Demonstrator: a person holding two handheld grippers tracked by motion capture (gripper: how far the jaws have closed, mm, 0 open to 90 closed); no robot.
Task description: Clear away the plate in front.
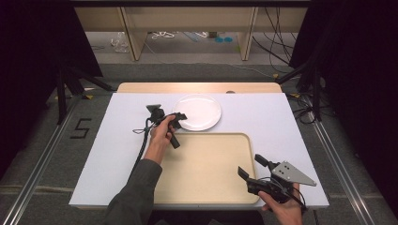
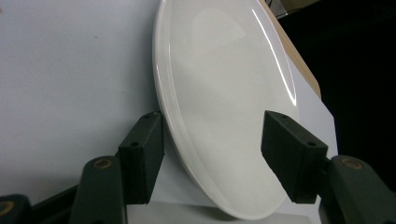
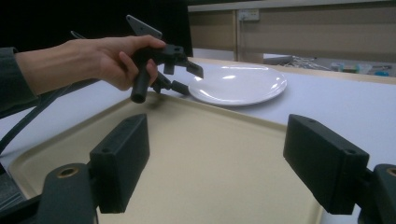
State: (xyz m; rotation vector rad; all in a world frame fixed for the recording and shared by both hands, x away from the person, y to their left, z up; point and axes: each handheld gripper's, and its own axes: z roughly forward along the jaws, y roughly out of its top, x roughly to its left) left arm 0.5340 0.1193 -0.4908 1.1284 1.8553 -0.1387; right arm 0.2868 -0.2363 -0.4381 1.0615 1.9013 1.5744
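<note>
One counter (image 1: 281, 122) carries a beige tray (image 1: 206, 168) at its near edge and a white plate (image 1: 199, 111) beyond it. The left gripper (image 1: 180, 117) straddles the plate's near rim, jaws unclenched, likely to lift it; the right gripper (image 1: 250, 168) waits, jaws spread, empty.

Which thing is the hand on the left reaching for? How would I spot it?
Find the white sheet covering the table, then the big beige tray near the person. Just beyond the tray's far edge lies a white plate, with the left gripper straddling its rim. It is round, glossy and empty.
</note>
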